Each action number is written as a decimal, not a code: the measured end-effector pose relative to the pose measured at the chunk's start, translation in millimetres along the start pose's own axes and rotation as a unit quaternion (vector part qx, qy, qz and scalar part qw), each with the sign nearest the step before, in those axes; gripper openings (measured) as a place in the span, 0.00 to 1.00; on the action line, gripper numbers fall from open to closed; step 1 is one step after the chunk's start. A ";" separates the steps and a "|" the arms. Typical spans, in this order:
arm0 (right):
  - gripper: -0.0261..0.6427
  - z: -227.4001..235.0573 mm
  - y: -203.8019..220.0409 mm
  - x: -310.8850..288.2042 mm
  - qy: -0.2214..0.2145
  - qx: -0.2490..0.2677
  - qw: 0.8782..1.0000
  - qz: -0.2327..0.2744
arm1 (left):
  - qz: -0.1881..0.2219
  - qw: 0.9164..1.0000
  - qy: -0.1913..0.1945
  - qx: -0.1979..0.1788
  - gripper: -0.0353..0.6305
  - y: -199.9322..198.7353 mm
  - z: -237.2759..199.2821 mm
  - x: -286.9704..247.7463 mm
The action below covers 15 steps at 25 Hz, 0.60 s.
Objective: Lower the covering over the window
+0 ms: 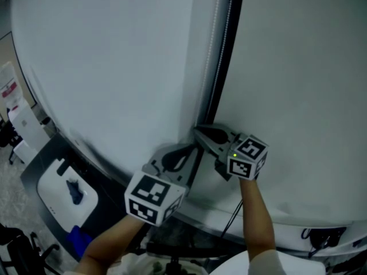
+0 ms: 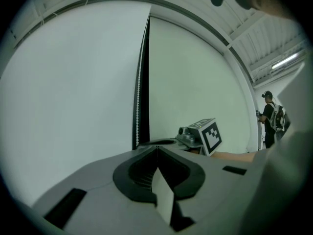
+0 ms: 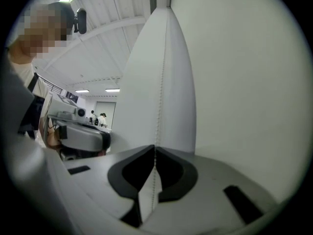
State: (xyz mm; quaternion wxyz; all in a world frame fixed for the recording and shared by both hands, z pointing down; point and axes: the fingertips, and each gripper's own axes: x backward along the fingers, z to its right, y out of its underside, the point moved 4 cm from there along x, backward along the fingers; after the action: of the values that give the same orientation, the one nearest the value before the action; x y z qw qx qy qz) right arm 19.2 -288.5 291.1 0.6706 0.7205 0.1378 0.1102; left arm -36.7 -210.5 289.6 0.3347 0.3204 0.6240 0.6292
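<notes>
- Overhead, a white ribbed ceiling (image 3: 100,43) with lit strip lights runs back into a long room
- Across the window hangs the covering (image 1: 114,67), a broad white blind; a second white panel (image 1: 298,73) hangs just beside it on the right, and both reach down near the dark ledge (image 1: 109,182) below
- Between the two panels a narrow dark gap (image 1: 222,67) runs top to bottom
- Low at the left stands a white unit (image 1: 57,202) with something blue on top
- Both grippers meet at the foot of that gap, held level and close together, each on a bare forearm
- The left gripper (image 2: 156,150) has its jaws clenched tight, and I can see nothing caught between them; its tips sit just right of the gap
- The right gripper (image 3: 155,148) has its jaws clamped on the bead chain (image 3: 163,82), which drops down the edge of the panel, passes in between the tips and shows again below them
- Far off at the right a person (image 2: 269,119) with a backpack stands by the wall
</notes>
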 end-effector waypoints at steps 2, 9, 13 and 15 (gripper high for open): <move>0.06 -5.8 -0.1 10.0 0.013 0.004 1.000 0.001 | 0.002 1.000 0.006 -0.005 0.08 -4.6 2.1 -2.2; 0.07 -25.5 -1.4 53.1 0.051 0.012 0.999 0.006 | 0.023 0.999 0.019 -0.041 0.08 -32.0 19.8 -17.0; 0.06 -32.8 -2.3 73.4 0.066 0.013 0.998 0.011 | 0.027 0.997 0.060 -0.047 0.20 -41.3 31.7 -31.0; 0.06 -36.1 -2.0 78.7 0.071 0.013 0.997 0.012 | 0.031 0.995 0.083 -0.047 0.21 -46.6 35.2 -37.6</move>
State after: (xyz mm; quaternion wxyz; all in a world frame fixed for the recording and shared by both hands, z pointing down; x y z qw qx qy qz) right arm 80.5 -227.3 289.8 0.6485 0.7209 0.1779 0.1676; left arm 14.7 -221.5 244.1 0.2770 0.2702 0.6093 0.6921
